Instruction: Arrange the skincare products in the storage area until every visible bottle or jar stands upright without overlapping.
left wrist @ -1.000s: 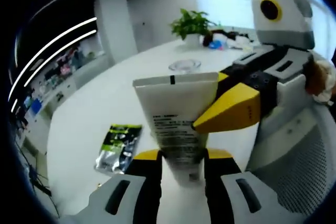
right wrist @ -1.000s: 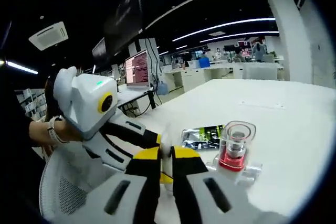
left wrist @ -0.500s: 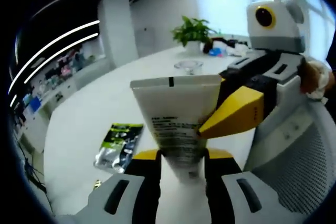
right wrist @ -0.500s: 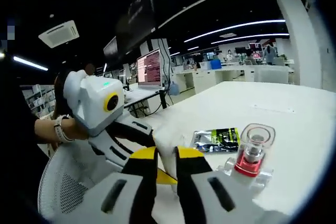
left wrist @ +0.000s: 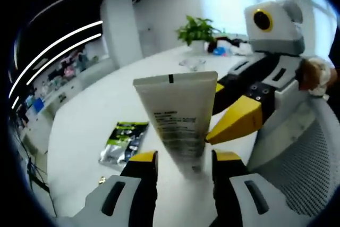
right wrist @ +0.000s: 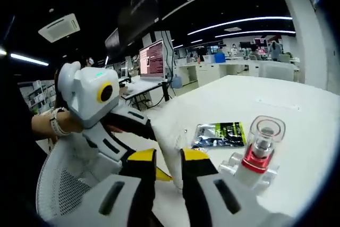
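**Tube transfer between grippers, placement pending**

Lower left of the left gripper view, a green sachet (left wrist: 123, 141) is lying flat on the bench (left wrist: 85, 126). At centre, the left gripper (left wrist: 183, 159) is standing released around the white tube (left wrist: 178, 120); the right gripper (right wrist: 162, 157) is grasping that tube. Judged next: setting it upright. Lower right of the right gripper view, a clear red-collared bottle (right wrist: 259, 150) is standing; contents cannot be told.

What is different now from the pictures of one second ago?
The left gripper has opened its jaws and no longer clamps the white tube. The right gripper stays pinching the tube's edge. The green sachet and the red-collared bottle lie unchanged.
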Action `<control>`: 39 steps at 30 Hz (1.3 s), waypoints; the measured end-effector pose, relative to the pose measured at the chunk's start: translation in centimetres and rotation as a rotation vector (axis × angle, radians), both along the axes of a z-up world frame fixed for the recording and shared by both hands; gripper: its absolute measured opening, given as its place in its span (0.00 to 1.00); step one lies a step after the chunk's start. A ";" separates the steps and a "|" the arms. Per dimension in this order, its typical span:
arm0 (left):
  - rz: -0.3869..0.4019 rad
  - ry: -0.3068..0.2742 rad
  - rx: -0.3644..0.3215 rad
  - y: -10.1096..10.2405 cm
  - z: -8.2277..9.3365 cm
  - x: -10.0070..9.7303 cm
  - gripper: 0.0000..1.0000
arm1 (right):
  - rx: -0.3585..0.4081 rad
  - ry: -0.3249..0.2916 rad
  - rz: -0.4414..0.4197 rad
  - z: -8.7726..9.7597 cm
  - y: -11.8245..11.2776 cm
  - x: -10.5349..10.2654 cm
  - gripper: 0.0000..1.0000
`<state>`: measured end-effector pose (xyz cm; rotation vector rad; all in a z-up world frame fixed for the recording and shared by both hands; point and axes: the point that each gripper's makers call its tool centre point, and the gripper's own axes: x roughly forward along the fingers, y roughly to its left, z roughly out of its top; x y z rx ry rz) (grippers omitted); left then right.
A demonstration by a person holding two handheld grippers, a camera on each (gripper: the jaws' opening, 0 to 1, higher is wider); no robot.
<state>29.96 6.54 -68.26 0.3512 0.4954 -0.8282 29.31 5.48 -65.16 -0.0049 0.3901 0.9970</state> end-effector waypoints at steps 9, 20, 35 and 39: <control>-0.009 0.028 -0.021 -0.7 0.4 -1.2 0.35 | -0.015 0.030 0.036 -0.5 0.4 -0.8 0.17; -0.074 0.028 0.016 -1.6 -0.7 -0.1 0.28 | 0.002 0.053 0.053 -0.7 0.7 -1.1 0.11; -0.181 0.010 -0.012 -1.5 -1.0 0.9 0.15 | 0.016 0.062 0.014 -0.3 -0.5 -1.0 0.20; -0.204 0.005 -0.028 -1.7 -0.9 1.2 0.14 | 0.040 0.089 -0.020 0.0 -2.2 -1.0 0.21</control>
